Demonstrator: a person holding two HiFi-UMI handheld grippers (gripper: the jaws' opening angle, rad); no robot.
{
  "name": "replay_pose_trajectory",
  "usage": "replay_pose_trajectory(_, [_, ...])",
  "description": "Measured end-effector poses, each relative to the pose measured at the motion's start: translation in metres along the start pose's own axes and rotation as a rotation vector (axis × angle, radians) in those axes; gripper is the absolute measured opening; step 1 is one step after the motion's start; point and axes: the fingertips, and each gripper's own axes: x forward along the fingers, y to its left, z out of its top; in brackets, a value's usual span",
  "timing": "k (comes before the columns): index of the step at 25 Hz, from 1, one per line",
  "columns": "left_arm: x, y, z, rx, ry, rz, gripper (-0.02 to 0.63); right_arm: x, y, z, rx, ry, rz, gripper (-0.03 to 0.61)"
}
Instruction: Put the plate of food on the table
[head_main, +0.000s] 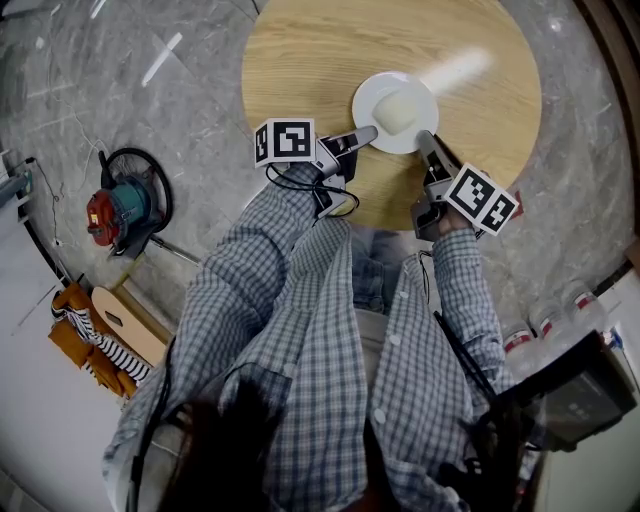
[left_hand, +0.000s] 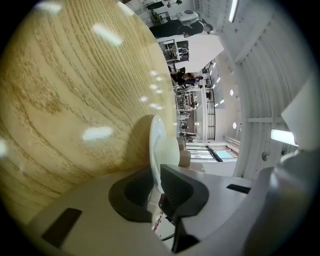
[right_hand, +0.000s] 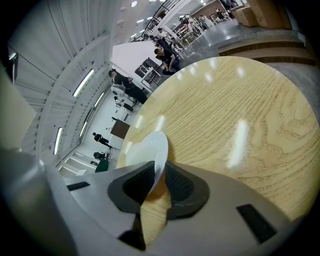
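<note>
While held, round white plate (head_main: 369, 94), pale food (head_main: 398, 108)

Food (head_main: 398, 108) type unclear, prob. glare; table (head_main: 300, 60) cropped.

Head cam: above me, looking steeply down, table (head_main: 300, 60) at 12 o'clock, mid range. Left claw (head_main: 366, 134) cam: tight behind my jaws, rolled sideways, at the plate's (head_main: 362, 100) 8 o'clock. Right claw (head_main: 424, 141) cam: equally tight, at 5 o'clock. All three views share plate and tabletop.
</note>
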Motion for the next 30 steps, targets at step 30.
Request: replay_pose_trajectory(30, [0.003,0.005,-0.019,-0.033,0.087,0.007,0.11,0.016,0.003,0.008,-0.685,0.044,-0.257,0.078])
